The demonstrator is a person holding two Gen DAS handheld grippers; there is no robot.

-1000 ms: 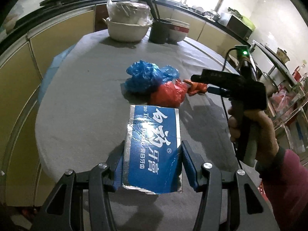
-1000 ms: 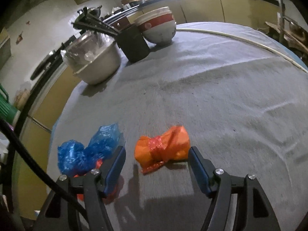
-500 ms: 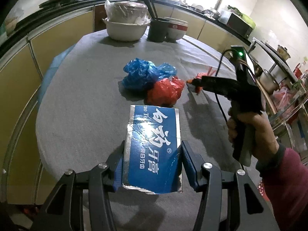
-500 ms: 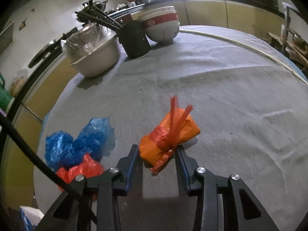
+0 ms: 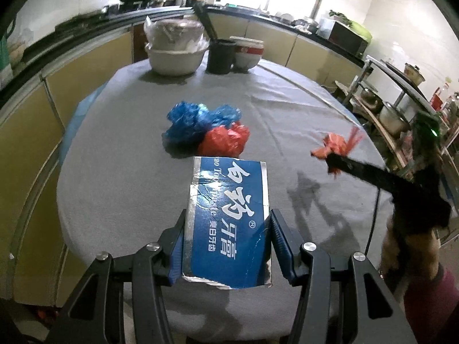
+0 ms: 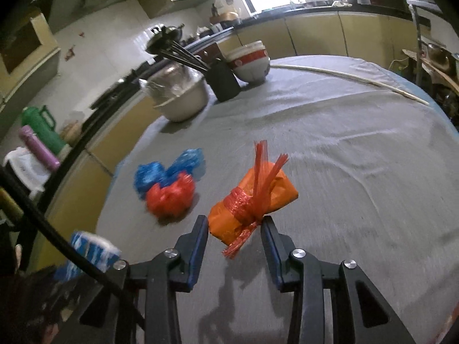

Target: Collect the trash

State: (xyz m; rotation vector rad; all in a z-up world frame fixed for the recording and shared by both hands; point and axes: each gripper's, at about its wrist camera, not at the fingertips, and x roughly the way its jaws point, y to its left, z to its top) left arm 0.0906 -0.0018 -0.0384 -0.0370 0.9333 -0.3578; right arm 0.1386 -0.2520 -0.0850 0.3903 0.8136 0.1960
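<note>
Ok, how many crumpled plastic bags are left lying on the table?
2: a blue bag and a red bag touching it, mid-table. The orange bundle is off the table in the right gripper.

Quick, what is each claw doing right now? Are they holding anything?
Left claw: closed on the blue toothpaste box.
Right claw: closed on the orange wrapped bundle, lifted off the grey tablecloth.

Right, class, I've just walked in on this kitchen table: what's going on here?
A person is collecting trash with a gripper in each hand. The left gripper is clamped on a blue toothpaste box. The right gripper pinches an orange bag off the table. A blue bag and a red bag lie uncollected mid-table.
</note>
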